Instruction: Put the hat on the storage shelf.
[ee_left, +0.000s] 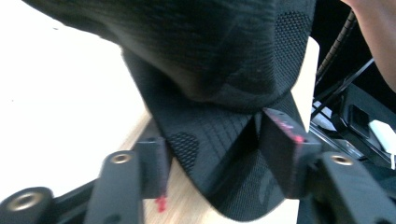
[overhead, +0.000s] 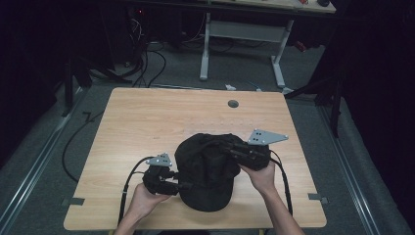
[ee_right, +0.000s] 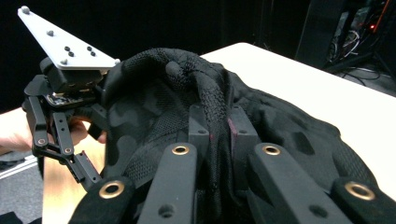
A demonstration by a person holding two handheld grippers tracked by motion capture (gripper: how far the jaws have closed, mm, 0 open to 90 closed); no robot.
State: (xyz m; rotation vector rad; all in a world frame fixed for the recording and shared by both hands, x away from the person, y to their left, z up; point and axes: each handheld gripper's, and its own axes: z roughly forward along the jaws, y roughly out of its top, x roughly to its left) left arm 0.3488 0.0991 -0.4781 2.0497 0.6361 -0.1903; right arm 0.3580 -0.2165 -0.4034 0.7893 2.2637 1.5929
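A black cap (overhead: 205, 171) lies on the wooden table (overhead: 156, 117), near its front edge. My left gripper (overhead: 183, 185) comes at the cap from the left, and its jaws stand on either side of the brim (ee_left: 210, 163), both pads touching the fabric. From the right, my right gripper (overhead: 230, 149) reaches onto the crown. Its jaws (ee_right: 217, 126) are shut on a raised fold of the cap's mesh fabric (ee_right: 205, 88). Across the cap sits the left gripper's grey plate (ee_right: 65, 44). A hand holds each gripper.
A round cable hole (overhead: 233, 104) is set in the table's far side. Behind the table stands a white-legged desk (overhead: 242, 44), with cables (overhead: 147, 63) lying on the grey floor. The surroundings are dark.
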